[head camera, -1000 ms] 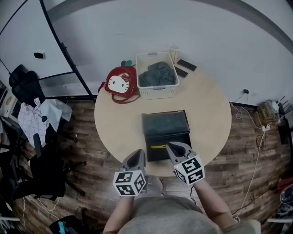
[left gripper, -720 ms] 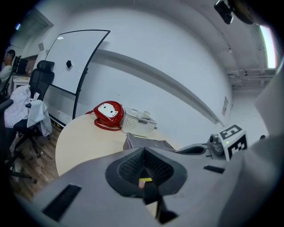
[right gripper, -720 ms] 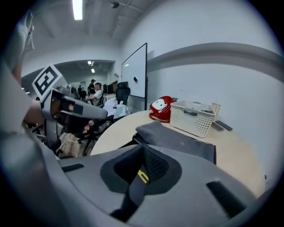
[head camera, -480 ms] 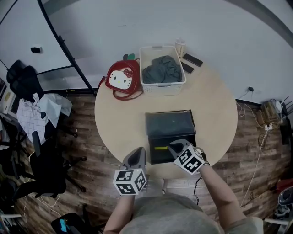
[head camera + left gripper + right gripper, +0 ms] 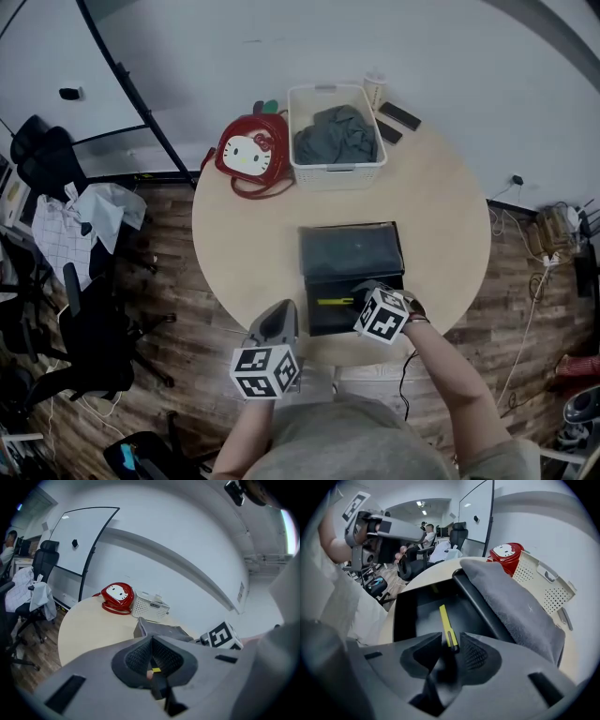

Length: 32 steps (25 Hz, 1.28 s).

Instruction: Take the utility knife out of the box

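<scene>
The knife (image 5: 446, 626) lies flat on the floor of the open box (image 5: 312, 305), at 6 o'clock on the tabletop (image 5: 244, 244). It is a slim yellow bar with a dark end. It looks light and stiff, and its smooth sides may slip under a weak pinch. The best hold is probably across the narrow body near that dark end.

The right hand-held gripper (image 5: 450, 641) has its jaws apart astride that end, not closed on it. The left hand-held gripper (image 5: 151, 644) hangs off the tabletop's 7 o'clock edge, jaws together and holding nothing.

The knife lies flat, so the jaw tips must reach the floor to get under its sides. The box walls and the grey padded lid (image 5: 511, 606), laid back toward 12 o'clock, limit the approach.

A basket (image 5: 336, 159) at 12, a red bag (image 5: 246, 155) at 11, and a cup (image 5: 375, 89) and phones (image 5: 399, 116) at 1 are well apart from the box.
</scene>
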Each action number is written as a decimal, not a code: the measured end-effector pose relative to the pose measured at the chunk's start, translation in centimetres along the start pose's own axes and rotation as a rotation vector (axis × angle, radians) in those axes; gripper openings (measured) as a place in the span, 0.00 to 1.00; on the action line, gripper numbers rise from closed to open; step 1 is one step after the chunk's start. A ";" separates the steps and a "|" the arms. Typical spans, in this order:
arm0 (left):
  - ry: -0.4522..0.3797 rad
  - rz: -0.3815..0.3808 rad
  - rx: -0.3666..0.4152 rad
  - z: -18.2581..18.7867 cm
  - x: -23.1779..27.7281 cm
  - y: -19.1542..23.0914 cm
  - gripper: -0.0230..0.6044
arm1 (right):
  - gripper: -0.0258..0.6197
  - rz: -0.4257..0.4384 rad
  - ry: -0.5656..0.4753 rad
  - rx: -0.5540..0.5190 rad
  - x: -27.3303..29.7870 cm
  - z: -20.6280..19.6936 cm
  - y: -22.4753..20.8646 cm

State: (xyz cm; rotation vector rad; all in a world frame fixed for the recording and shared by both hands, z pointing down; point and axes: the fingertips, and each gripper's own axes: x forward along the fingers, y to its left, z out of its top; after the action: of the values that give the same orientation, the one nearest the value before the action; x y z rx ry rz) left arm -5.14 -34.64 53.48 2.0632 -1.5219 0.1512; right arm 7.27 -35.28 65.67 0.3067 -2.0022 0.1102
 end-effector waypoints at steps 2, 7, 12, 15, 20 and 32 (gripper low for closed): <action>0.001 0.004 -0.003 0.0 0.0 0.1 0.04 | 0.20 0.001 0.028 -0.031 0.6 -0.3 -0.2; -0.001 0.015 -0.008 0.1 -0.2 0.6 0.04 | 0.17 0.007 0.079 -0.102 1.6 -0.7 0.2; -0.006 0.024 -0.011 0.1 -0.3 0.9 0.04 | 0.16 0.006 0.066 -0.084 1.8 -0.5 0.1; -0.009 0.023 -0.009 0.2 -0.5 0.8 0.04 | 0.13 -0.005 0.067 -0.085 1.8 -0.5 0.1; -0.016 0.021 -0.004 0.4 -1.2 0.2 0.04 | 0.13 -0.020 0.026 -0.048 0.9 -0.1 0.5; -0.039 -0.006 0.012 -0.5 -4.2 -2.1 0.04 | 0.13 -0.193 -0.139 0.064 -4.4 0.9 2.1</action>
State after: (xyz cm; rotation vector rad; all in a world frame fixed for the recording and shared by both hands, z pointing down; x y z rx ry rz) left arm -4.53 -30.47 51.37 2.0911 -1.5410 0.1190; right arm 7.67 -32.72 61.46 0.5599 -2.0971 0.0308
